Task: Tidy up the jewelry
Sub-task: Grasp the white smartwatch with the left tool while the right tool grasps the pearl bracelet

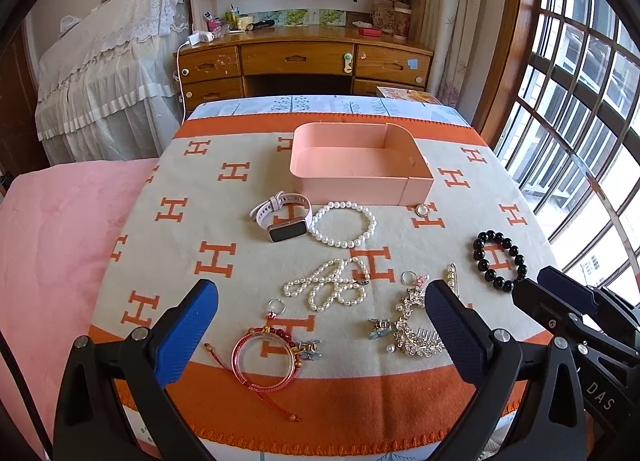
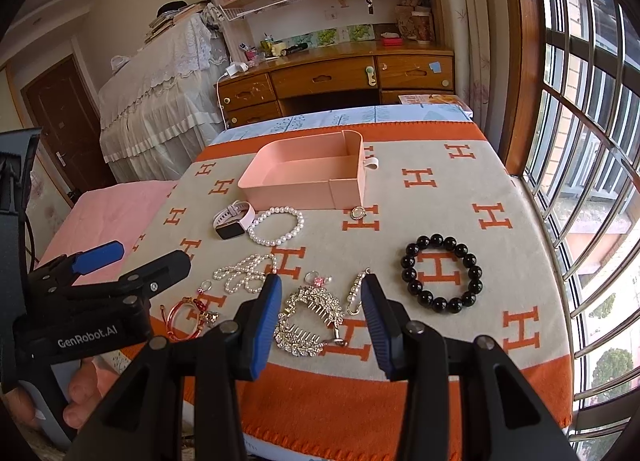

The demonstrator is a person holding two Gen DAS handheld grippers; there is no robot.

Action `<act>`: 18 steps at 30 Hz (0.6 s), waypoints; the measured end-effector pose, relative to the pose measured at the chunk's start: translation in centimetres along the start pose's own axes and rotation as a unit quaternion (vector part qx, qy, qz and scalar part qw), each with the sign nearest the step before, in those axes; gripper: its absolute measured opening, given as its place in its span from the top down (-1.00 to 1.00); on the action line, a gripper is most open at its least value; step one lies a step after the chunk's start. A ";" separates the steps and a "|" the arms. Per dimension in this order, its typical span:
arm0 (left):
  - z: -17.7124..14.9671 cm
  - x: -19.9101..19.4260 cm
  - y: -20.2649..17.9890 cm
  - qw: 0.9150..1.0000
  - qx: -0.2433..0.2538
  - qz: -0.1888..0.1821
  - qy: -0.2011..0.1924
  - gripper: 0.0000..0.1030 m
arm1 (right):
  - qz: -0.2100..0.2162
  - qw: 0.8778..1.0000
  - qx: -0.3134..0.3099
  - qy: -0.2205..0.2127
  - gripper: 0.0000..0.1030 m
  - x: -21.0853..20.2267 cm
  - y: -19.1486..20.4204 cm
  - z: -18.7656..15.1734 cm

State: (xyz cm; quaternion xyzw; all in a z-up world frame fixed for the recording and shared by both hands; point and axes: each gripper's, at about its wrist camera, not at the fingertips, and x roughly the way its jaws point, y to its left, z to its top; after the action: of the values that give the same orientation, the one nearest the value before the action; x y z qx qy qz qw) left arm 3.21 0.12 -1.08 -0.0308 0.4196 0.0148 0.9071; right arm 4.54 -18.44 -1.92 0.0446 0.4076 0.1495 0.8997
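Note:
An empty pink box [image 1: 360,165] [image 2: 308,177] stands at the far middle of the orange-and-cream H blanket. Before it lie a pink smartwatch [image 1: 282,215] [image 2: 232,221], a pearl bracelet [image 1: 344,223] [image 2: 276,225] and a small round brooch [image 1: 422,209] [image 2: 358,213]. Nearer lie a pearl necklace [image 1: 328,287] [image 2: 244,273], a black bead bracelet [image 1: 498,261] [image 2: 442,273], a crystal hair comb [image 1: 414,325] [image 2: 310,321], a pearl hair clip [image 2: 357,293] and a red bangle [image 1: 264,359] [image 2: 186,315]. My left gripper [image 1: 320,325] is open above the near jewelry. My right gripper [image 2: 320,313] is open around the comb.
A pink quilt [image 1: 52,245] lies left of the blanket. A wooden desk [image 1: 304,57] with drawers stands behind, a lace-covered piano [image 1: 108,73] at left, and barred windows [image 1: 580,101] at right. The blanket's near edge [image 1: 340,421] is orange.

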 end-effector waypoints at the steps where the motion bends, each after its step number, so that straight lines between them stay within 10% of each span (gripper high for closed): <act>1: 0.2 0.1 0.2 1.000 -0.003 0.001 -0.001 -0.98 | 0.000 1.000 0.000 0.002 0.19 0.1 0.0 0.1; 18: 5.3 0.8 5.7 1.000 -0.005 -0.010 -0.028 -0.98 | 0.009 0.999 -0.007 0.047 0.19 4.8 -1.9 5.1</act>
State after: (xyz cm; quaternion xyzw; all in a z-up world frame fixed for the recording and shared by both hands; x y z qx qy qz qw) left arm 7.43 6.15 1.47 -0.0391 0.3939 0.0090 0.9183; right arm 11.76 -18.52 -2.41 0.0346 0.4480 0.1628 0.8784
